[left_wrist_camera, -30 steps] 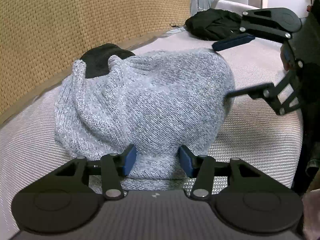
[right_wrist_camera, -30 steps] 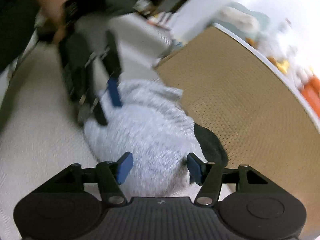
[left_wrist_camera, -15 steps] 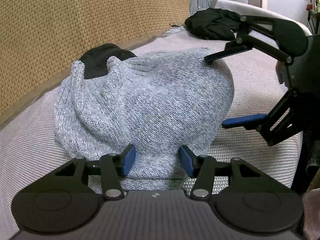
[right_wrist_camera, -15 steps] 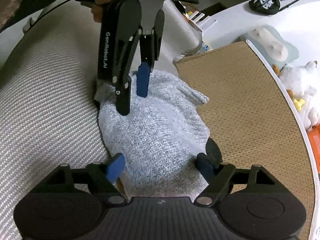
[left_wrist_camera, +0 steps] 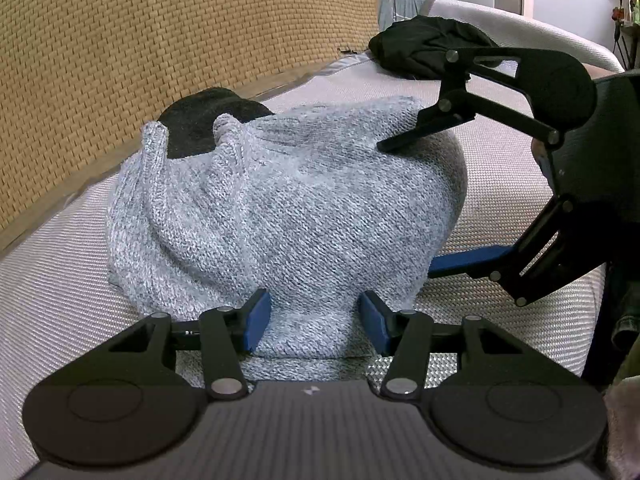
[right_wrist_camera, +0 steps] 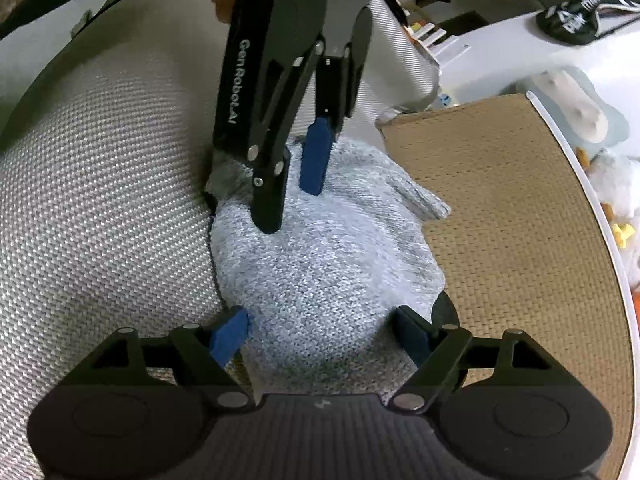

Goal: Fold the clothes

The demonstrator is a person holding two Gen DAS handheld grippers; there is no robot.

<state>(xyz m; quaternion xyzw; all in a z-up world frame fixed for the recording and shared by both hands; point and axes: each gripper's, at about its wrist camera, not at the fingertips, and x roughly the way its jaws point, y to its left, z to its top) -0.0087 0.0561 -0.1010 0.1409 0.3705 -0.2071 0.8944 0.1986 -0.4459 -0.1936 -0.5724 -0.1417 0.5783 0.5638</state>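
Woven grey upholstery formed the sofa seat (left_wrist_camera: pixel 500 184), and a tan basket-weave panel (left_wrist_camera: pixel 160 40) rose along its far-left side. A bundled grey knit sweater (left_wrist_camera: pixel 288 208) lay heaped on the seat beside that panel, with a dark fabric patch (left_wrist_camera: pixel 200 124) showing at its far-left end. A black garment (left_wrist_camera: pixel 420 52) was seen crumpled further back on the seat, well apart from the sweater. The left gripper (left_wrist_camera: pixel 314 318) was held low at the near edge of the sweater, its blue pads (left_wrist_camera: pixel 256 316) moderately spread with knit fabric between them; whether the pads pressed the cloth could not be told. The right gripper (left_wrist_camera: pixel 404 204) was spread wide at the right end of the bundle, one finger resting on top of the knit and the other lying low beside its right edge. In the right wrist view, the sweater (right_wrist_camera: pixel 320 272) filled the space between that gripper's fingers, with the left gripper (right_wrist_camera: pixel 294 204) planted upright at the far end.
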